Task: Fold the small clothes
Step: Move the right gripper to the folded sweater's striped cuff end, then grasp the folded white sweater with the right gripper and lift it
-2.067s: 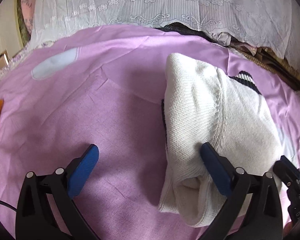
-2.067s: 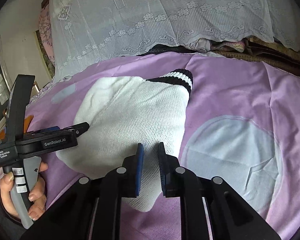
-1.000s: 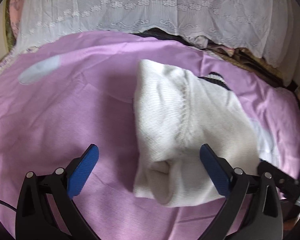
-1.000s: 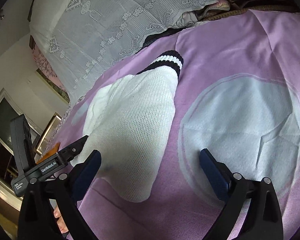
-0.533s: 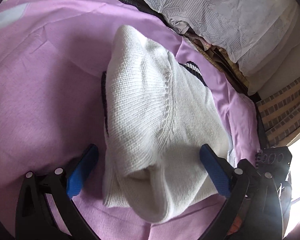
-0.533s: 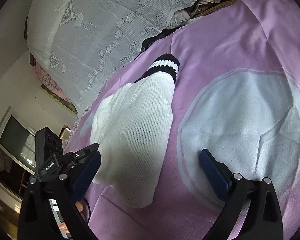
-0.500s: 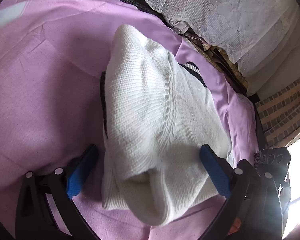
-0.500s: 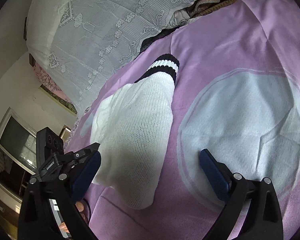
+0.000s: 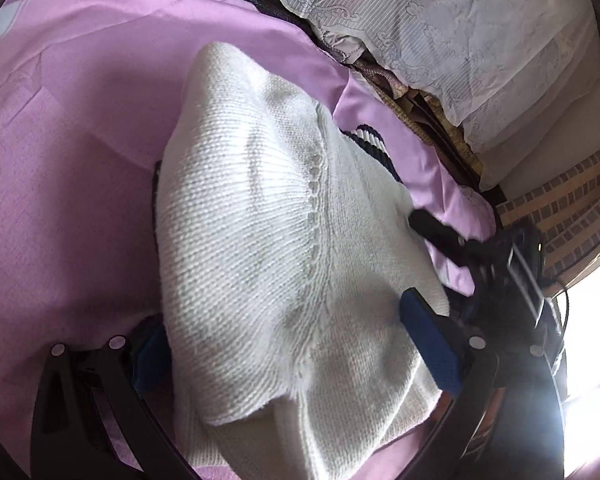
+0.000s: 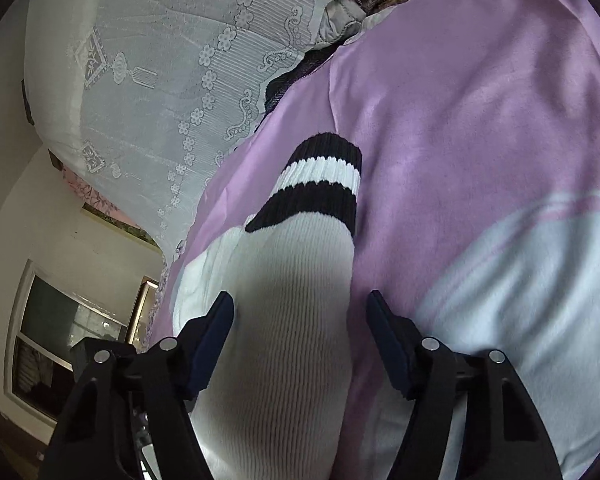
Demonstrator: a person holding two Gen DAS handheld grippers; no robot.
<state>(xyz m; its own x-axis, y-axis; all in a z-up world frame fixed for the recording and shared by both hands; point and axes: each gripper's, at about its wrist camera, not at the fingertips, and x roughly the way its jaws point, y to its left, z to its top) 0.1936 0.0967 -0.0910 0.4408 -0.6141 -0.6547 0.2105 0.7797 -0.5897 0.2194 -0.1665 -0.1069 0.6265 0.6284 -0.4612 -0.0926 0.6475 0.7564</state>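
Left wrist view: the left tongs are angling down toward a bed, their blue-padded fingers standing wide apart and released. A folded white knitted sweater is lying on the lilac bedsheet and filling the gap between the two fingers. The left finger is partly hiding behind the sweater's edge, and whether the pads are touching the knit cannot be told. The sweater's long axis is running away from the tongs toward the lace cover at the far side of the bed, with the bulky folded end nearest the camera. Off to the right, the right tongs are showing blurred, reaching in at the sweater's right edge.

Right wrist view: the right tongs are pointing downward at a shallow slant along the bed and rolling slightly to one side. Their jaws are closing, with the white ribbed sleeve lying between them; the right finger is standing clear of the cloth, so no grip is made. The sleeve is stretching straight away from the tongs, ending in a black-and-white striped cuff that is pointing toward the lace cover. A pale blue patch on the bedsheet is lying just right of the sleeve.
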